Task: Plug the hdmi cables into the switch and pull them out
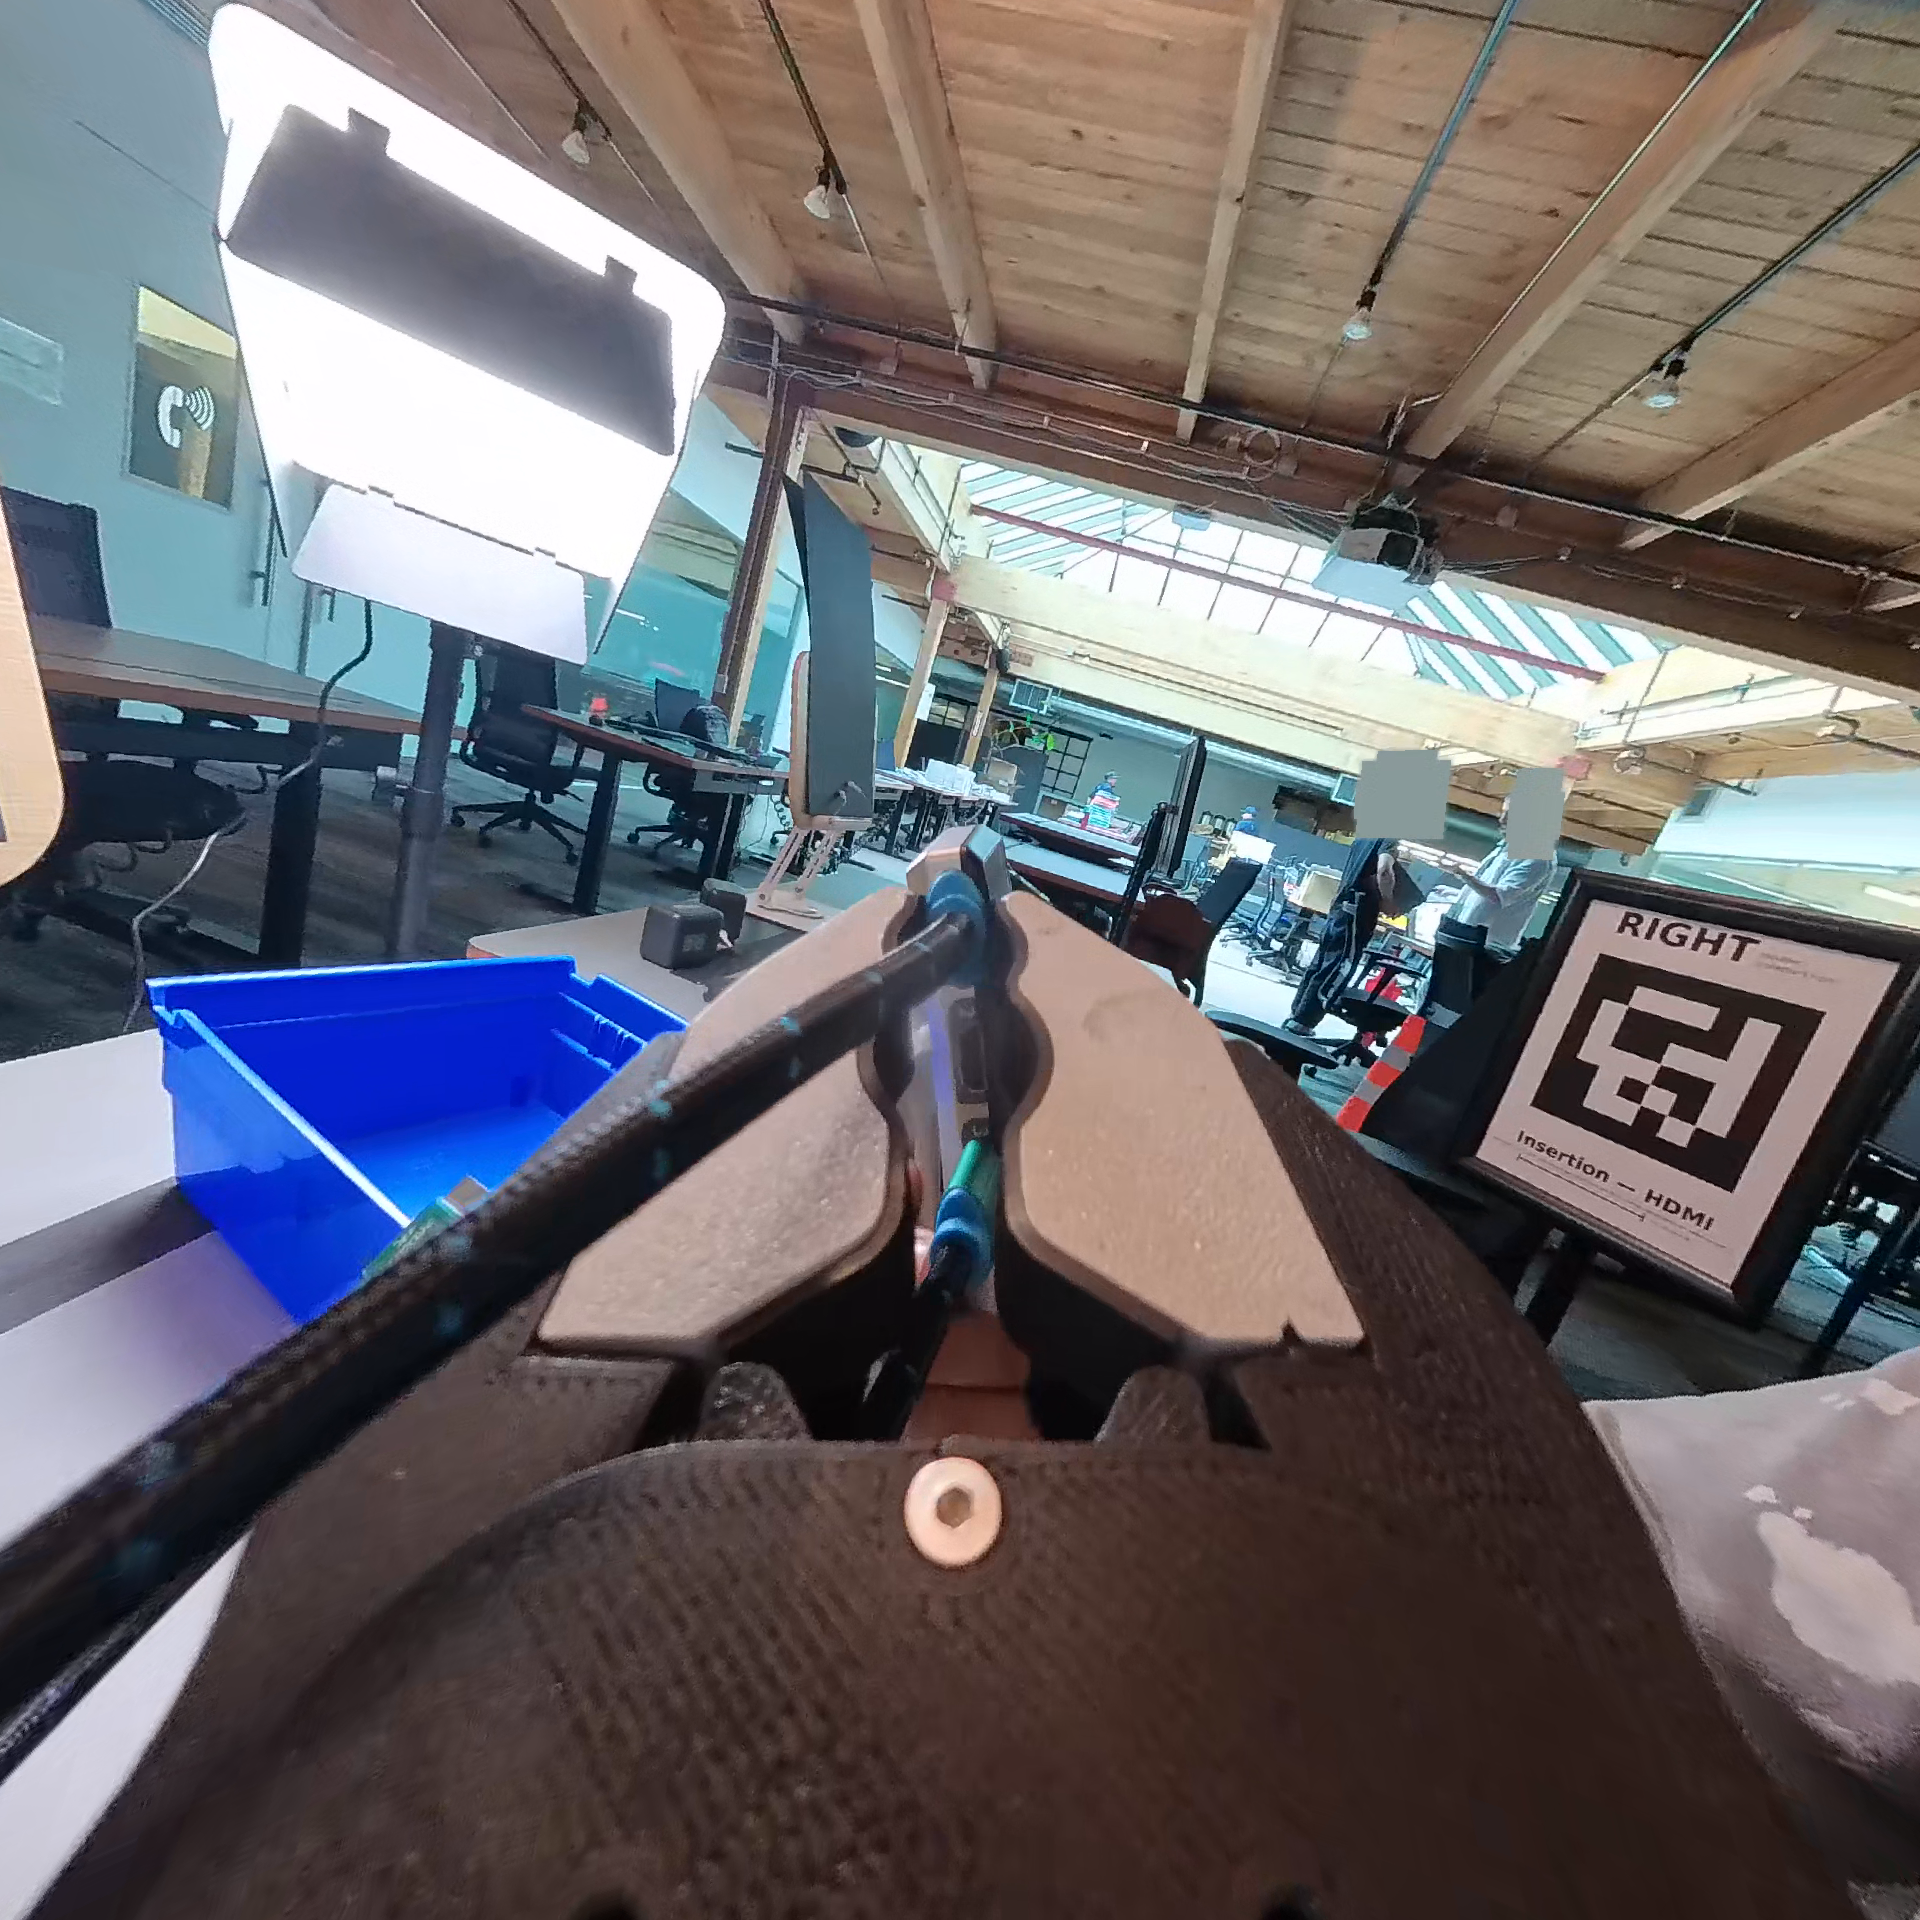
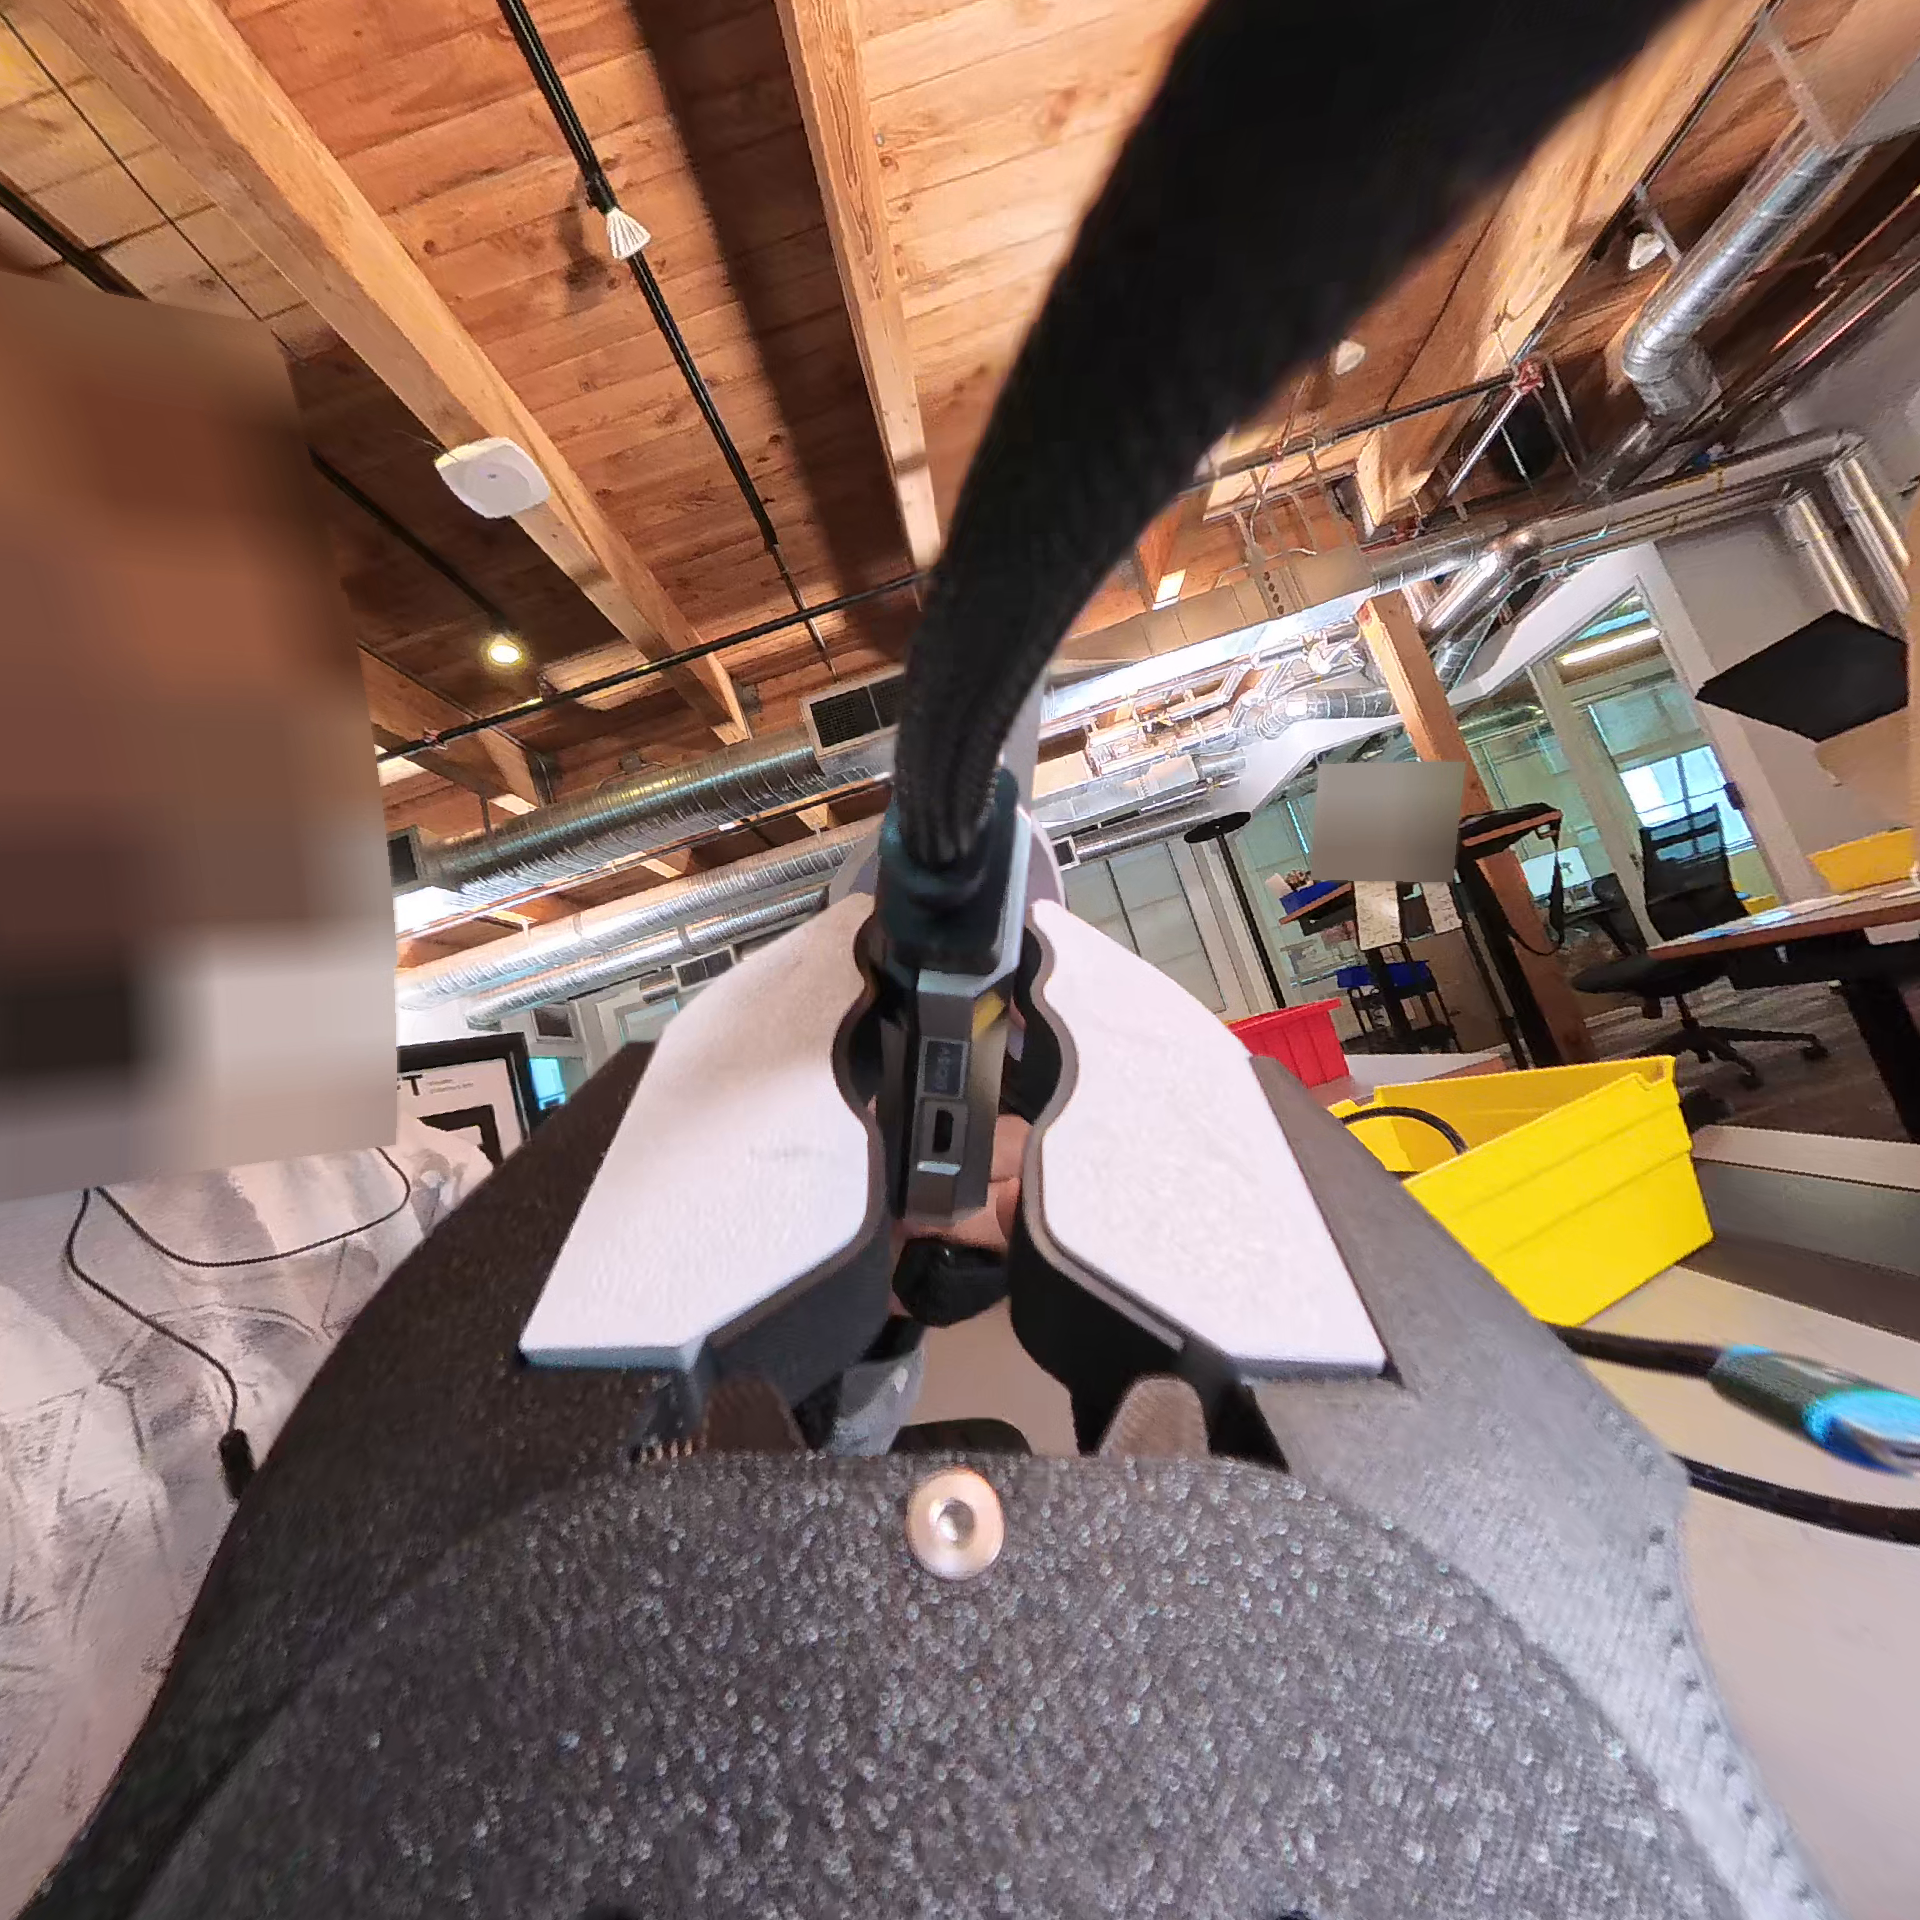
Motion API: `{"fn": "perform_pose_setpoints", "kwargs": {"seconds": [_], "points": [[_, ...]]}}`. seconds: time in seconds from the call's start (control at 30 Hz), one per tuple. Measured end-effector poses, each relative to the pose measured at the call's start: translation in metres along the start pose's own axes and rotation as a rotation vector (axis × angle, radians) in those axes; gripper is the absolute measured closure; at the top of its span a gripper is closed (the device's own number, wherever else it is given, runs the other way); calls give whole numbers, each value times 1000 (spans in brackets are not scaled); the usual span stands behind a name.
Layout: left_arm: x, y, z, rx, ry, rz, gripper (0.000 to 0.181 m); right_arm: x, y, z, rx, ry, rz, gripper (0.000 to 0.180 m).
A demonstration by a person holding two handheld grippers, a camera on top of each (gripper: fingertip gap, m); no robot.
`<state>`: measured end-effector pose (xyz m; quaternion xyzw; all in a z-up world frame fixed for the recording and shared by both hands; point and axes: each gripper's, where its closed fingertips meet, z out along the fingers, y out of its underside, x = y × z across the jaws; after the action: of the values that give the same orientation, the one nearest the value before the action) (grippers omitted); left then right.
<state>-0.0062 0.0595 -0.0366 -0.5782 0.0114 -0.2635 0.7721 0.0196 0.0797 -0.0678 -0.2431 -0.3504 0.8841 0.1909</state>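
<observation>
Black-bodied and filling the foreground, the left gripper (image 1: pixel 971 920) is pointing up toward the wooden ceiling, its two grey fingers pressed close together on a plug (image 1: pixel 961 862) with a blue collar right at the tips. A braided cable (image 1: pixel 520 1226) is running from that plug down to the lower left, crossing over the left finger. Lower in the narrow gap a grey piece with a socket and a green-and-blue piece are showing, but what is holding them cannot be told. A blue bin (image 1: pixel 260 1122) is sitting off to the left under a bright light panel (image 1: pixel 447 343), and a framed sign (image 1: pixel 1683 1081) is standing to the right.

Over in the right wrist view, the right gripper (image 2: pixel 945 925) is clamping its white-faced fingers on the switch (image 2: pixel 940 1091), a slim grey box standing on end between them, side sockets facing the camera. A thick black cable (image 2: pixel 1039 499) is sitting in the switch's top end and arcing away up to the right. A loose cable end (image 2: pixel 1839 1418) with a blue tip is hanging at the right edge above the table (image 2: pixel 1766 1662), near a yellow bin (image 2: pixel 1558 1174), with a red bin (image 2: pixel 1288 1029) behind.
</observation>
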Motion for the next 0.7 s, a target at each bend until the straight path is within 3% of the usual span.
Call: {"fn": "perform_pose_setpoints", "kwargs": {"seconds": [0.03,0.43,0.57,0.7], "points": [[0,1,0,-12,-1,-5,169,0,0,0,0,1,0,158],[-4,21,2,-150,0,-55,169,-7,4,1,-57,-40,7,158],[-4,-1,-3,-13,60,-136,169,-12,-2,3,-50,-15,-48,158],[5,-10,-4,27,71,-84,169,-9,-10,-1,-1,-18,-7,158]]}}
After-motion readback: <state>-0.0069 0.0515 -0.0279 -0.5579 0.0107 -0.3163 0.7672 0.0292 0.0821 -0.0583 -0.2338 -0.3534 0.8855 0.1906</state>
